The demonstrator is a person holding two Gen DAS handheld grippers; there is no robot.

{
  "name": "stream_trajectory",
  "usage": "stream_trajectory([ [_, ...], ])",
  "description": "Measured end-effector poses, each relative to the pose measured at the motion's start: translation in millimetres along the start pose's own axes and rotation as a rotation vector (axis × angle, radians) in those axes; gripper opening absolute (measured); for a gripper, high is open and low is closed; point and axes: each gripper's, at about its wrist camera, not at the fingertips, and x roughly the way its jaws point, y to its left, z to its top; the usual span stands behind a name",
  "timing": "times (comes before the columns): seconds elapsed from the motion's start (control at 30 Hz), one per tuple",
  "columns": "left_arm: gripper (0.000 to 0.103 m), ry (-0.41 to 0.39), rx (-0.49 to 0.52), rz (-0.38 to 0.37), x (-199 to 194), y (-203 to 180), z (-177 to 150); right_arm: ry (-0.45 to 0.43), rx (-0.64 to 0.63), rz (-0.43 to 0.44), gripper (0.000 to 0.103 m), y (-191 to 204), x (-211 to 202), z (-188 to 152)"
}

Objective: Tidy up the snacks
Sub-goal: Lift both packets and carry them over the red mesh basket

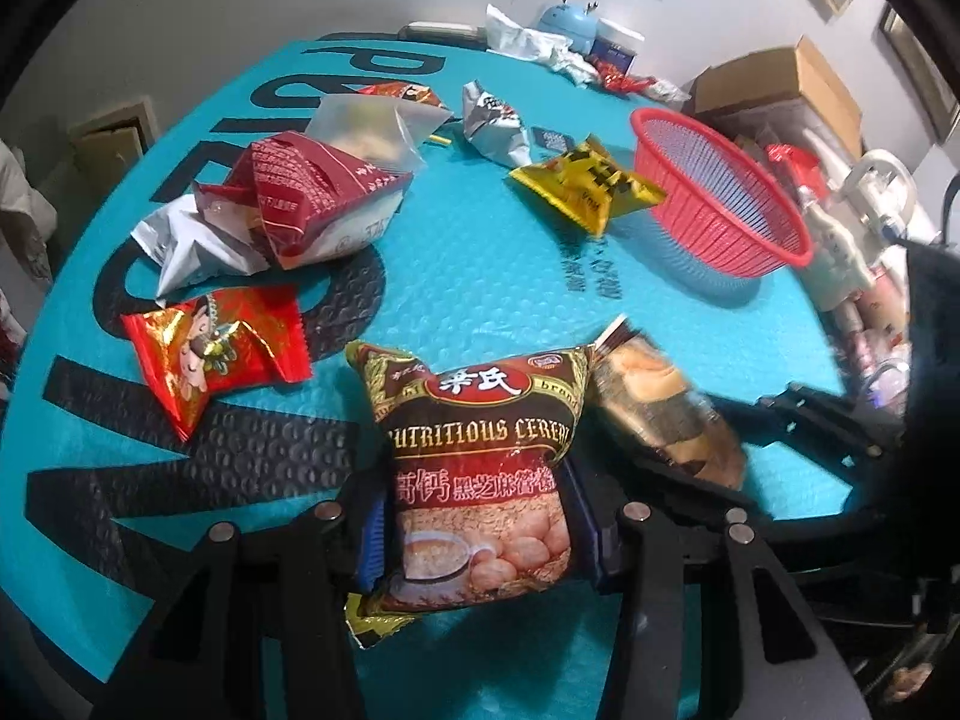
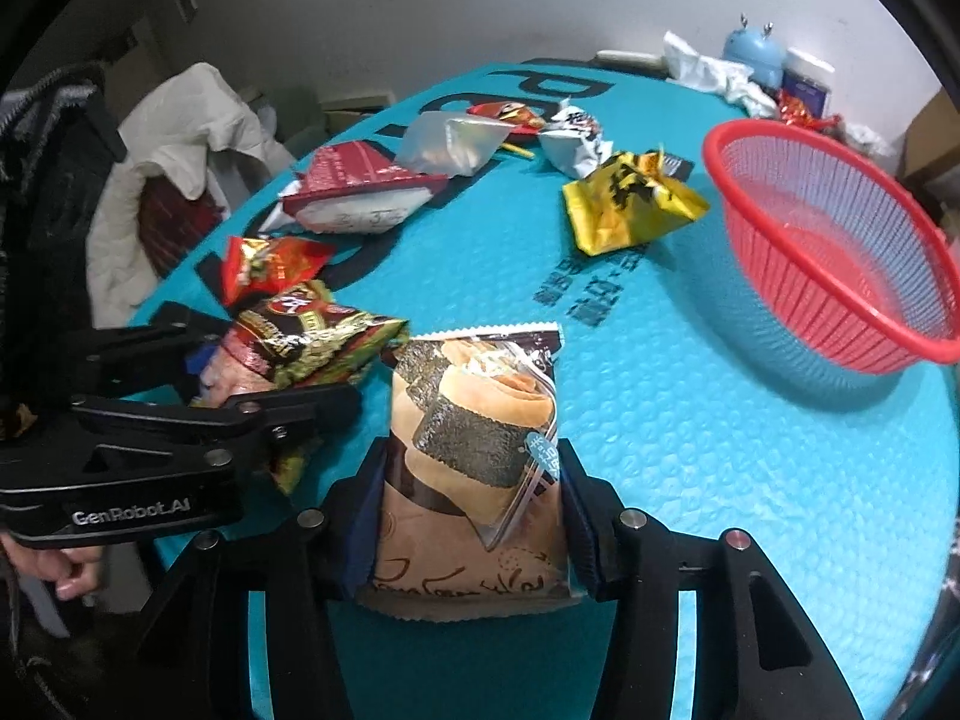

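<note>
Nearest the lens, the left gripper [image 1: 480,534] has its jaws closed against the two sides of a maroon cereal packet [image 1: 480,468], while the right gripper [image 2: 468,516] pinches a brown seaweed-roll packet [image 2: 474,480] in the same way; both packets appear raised just off the surface, side by side at the near edge, though how high they hang cannot be told. Beneath them spreads the bench [image 1: 492,276], covered in turquoise bubble sheeting with large black lettering, and standing on it to the right, well apart from both grippers, is the red basket [image 2: 840,252], tilted slightly, its mesh bowl showing nothing inside. Scattered across the far half lie the snacks not yet picked up: a dark red pouch [image 1: 306,192] resting on a crumpled silver wrapper, a frosted clear bag [image 1: 372,126] just behind it, a yellow packet [image 1: 588,183] just beside the basket's rim, a red foil packet [image 1: 210,354] with a cartoon figure near the left gripper, and a small silver sachet [image 1: 492,120] farther back. The step in hand looks like carrying a first pair of packets toward the basket. The next move would seem to call for swinging both grippers rightward over the rim, one after the other so they do not collide, and parting the jaws only once each packet hangs above the bowl.
</note>
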Motion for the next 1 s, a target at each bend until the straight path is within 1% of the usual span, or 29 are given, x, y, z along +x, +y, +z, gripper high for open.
stream_trajectory([
  [0.23,0.047,-0.027,0.02,-0.013,-11.8,-8.7,-3.0,-0.025,0.009,-0.004,0.051,3.9,-15.5,-4.6],
  [0.47,0.047,-0.051,0.036,-0.063,-21.5,-24.2,1.0,-0.077,0.04,-0.029,0.051,-2.0,-42.1,-11.1],
  [0.6,0.047,-0.074,0.071,-0.078,-28.9,-37.3,4.2,-0.114,0.058,-0.043,0.051,-6.9,-59.4,-14.7],
  [0.8,0.047,-0.13,0.12,-0.106,-43.7,-56.8,17.2,-0.175,0.069,-0.074,0.051,-12.6,-85.1,-17.4],
  [1.0,0.047,-0.186,0.176,-0.136,-57.3,-78.4,35.8,-0.246,0.074,-0.122,0.051,-23.5,-111.8,-12.3],
])
